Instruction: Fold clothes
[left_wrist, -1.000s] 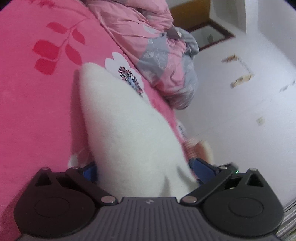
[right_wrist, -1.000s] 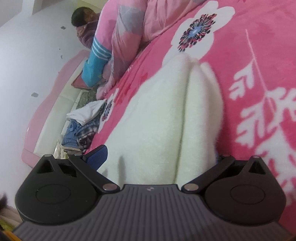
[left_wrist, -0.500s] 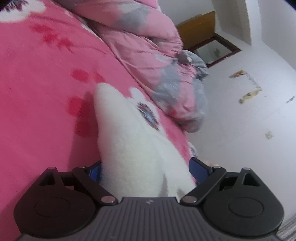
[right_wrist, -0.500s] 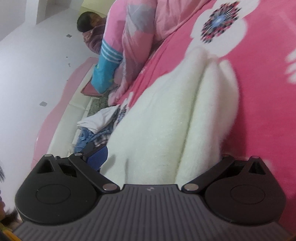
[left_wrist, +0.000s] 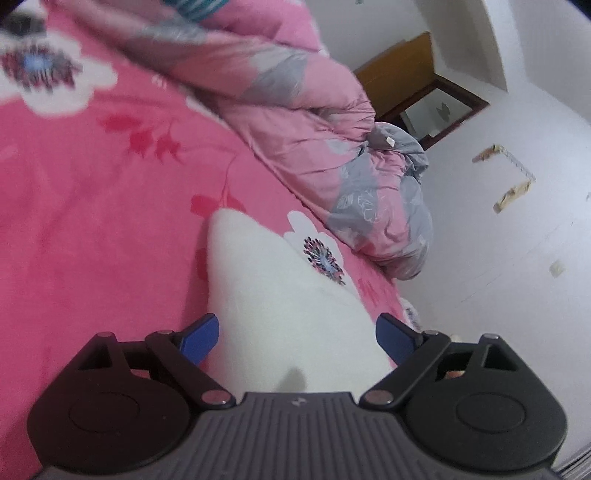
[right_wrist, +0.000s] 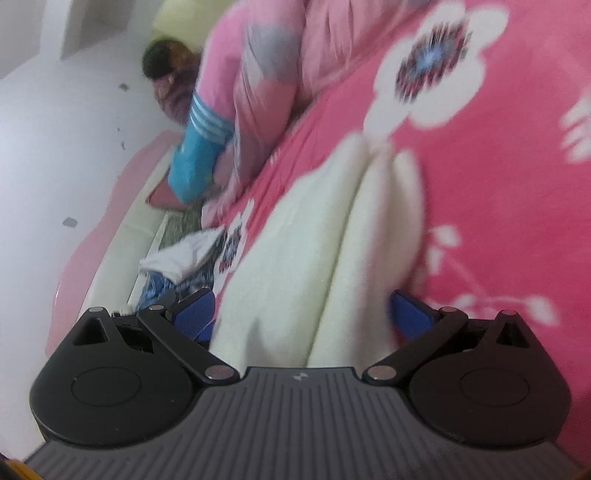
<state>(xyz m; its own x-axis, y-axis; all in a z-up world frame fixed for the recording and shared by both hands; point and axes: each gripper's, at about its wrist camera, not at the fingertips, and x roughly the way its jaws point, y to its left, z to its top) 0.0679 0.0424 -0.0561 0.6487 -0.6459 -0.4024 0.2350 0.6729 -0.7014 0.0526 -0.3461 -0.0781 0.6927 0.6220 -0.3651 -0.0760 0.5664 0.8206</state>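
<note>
Right, the white fleece (left_wrist: 280, 302) lies on the pink bed (left_wrist: 92, 221), folded into a thick wad, and it runs between the fingers of both grippers. Left gripper (left_wrist: 297, 336): blue fingers (left_wrist: 199, 338) stand wide, the fleece filling the gap between them, though whether the pads actually press on it is hard to say from here. Right gripper (right_wrist: 301, 314): same story, fingers (right_wrist: 194, 314) spread wide with two soft folds of fleece (right_wrist: 317, 266) bulging between them, and the picture is blurred. Beyond the fleece, a pink-and-grey quilt (left_wrist: 332, 147) is heaped along the bed's far side. More clothes (right_wrist: 177, 258) sit piled at the bed's edge.
</note>
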